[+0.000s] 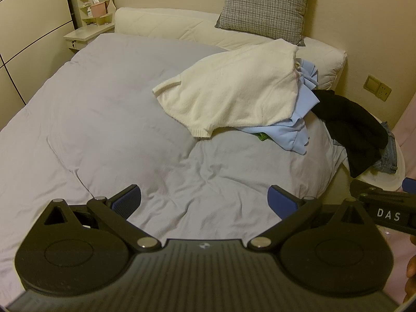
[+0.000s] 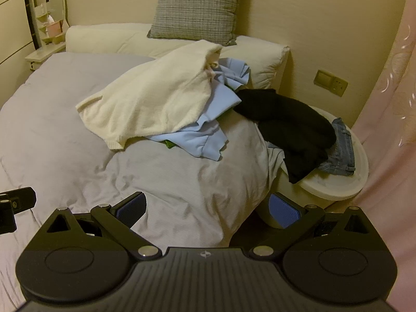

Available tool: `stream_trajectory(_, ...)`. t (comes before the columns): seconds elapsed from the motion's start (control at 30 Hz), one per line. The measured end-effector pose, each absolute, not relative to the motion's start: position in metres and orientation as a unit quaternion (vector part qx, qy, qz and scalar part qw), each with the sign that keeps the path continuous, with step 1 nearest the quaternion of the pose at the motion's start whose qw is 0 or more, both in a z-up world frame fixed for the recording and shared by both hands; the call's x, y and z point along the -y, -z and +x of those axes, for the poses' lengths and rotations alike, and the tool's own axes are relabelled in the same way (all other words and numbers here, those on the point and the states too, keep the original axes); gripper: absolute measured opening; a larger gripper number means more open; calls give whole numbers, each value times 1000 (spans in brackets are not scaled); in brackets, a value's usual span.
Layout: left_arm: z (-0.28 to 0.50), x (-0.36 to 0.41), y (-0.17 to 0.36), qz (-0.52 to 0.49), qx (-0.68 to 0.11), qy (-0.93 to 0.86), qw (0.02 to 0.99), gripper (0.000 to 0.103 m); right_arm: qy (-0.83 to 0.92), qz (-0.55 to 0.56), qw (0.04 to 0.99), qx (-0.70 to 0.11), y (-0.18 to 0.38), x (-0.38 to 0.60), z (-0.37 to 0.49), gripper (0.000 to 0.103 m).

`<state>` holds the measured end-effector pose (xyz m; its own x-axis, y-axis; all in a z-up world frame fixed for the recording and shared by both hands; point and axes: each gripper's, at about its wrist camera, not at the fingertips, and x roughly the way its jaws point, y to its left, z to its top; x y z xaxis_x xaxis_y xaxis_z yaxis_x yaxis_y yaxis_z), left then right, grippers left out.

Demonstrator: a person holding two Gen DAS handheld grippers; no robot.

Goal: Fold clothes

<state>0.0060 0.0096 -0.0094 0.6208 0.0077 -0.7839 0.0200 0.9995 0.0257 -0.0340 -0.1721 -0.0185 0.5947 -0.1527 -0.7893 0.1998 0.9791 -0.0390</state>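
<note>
A cream knit sweater (image 1: 231, 88) (image 2: 153, 96) lies crumpled on top of a pile at the bed's right side. Under it shows a light blue garment (image 1: 296, 132) (image 2: 205, 140) and a scrap of green cloth (image 1: 262, 136) (image 2: 170, 144). A black garment (image 1: 348, 122) (image 2: 291, 122) drapes from the pile onto a white round bin, beside blue jeans (image 1: 388, 156) (image 2: 340, 150). My left gripper (image 1: 204, 201) hovers open over the grey duvet, well short of the pile. My right gripper (image 2: 208, 208) is open too, above the bed's right corner, nothing between its fingers.
The grey duvet (image 1: 104, 119) (image 2: 52, 130) covers the bed, wrinkled near me. A checked pillow (image 1: 265, 5) (image 2: 197, 5) leans on the cream headboard. The white round bin (image 2: 345, 182) stands right of the bed by a pink curtain (image 2: 390, 130). A nightstand (image 1: 88, 30) is at far left.
</note>
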Motion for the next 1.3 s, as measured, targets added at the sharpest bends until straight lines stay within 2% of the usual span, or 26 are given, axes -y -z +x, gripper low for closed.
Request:
stream_trajectory(0.7, 15, -7, 16, 19, -443, 15, 896, 103, 112, 30, 886, -449, 25, 180, -30, 103)
stream_trajectory(1.3, 55, -5, 41, 9, -471, 28, 881, 102, 99, 17, 876, -472, 41, 188, 7, 103)
